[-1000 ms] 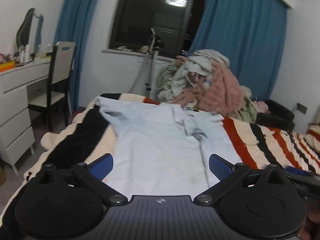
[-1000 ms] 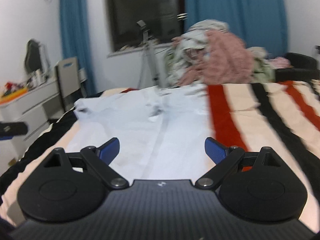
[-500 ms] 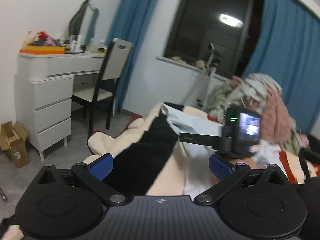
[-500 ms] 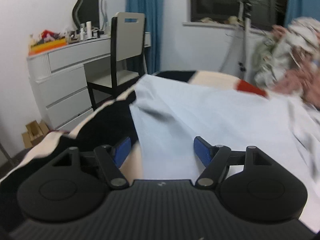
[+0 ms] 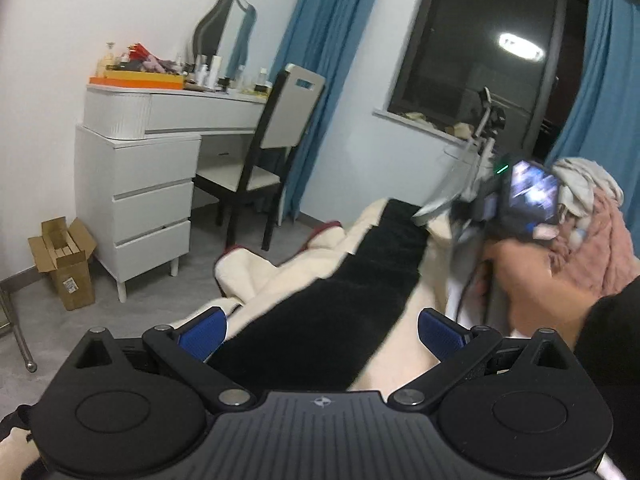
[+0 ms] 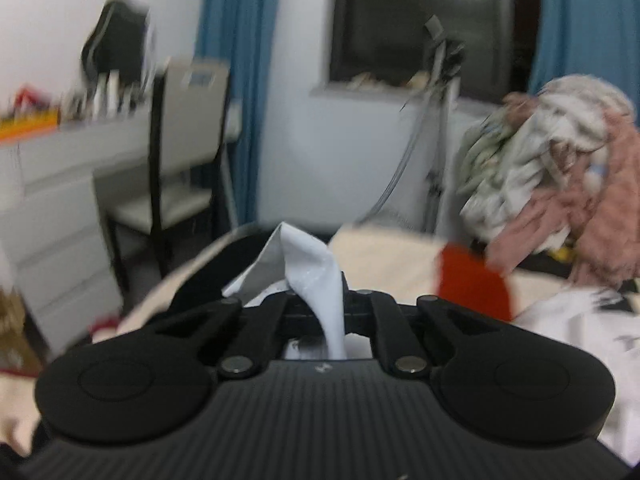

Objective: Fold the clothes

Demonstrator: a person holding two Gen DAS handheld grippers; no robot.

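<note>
My right gripper [image 6: 316, 300] is shut on a corner of the pale blue shirt [image 6: 304, 264]; a pinched fold of cloth stands up between the closed jaws. The rest of the shirt lies on the striped blanket [image 6: 468, 284] to the right. In the left wrist view the right gripper [image 5: 452, 212] shows blurred at the right, held by a hand, with grey-blue cloth hanging from it. My left gripper [image 5: 320, 332] is open and empty above the black stripe of the blanket [image 5: 352, 300] near the bed's left edge.
A heap of unfolded clothes [image 6: 560, 180] sits at the far right of the bed. A white dresser [image 5: 136, 200] and a chair [image 5: 268, 168] stand left of the bed, with a cardboard box [image 5: 64, 260] on the floor. Blue curtains frame a dark window [image 5: 480, 52].
The right gripper has closed on the shirt's corner and lifted it; it was open half a second ago. The left gripper has swung left, off the shirt, toward the dresser side.
</note>
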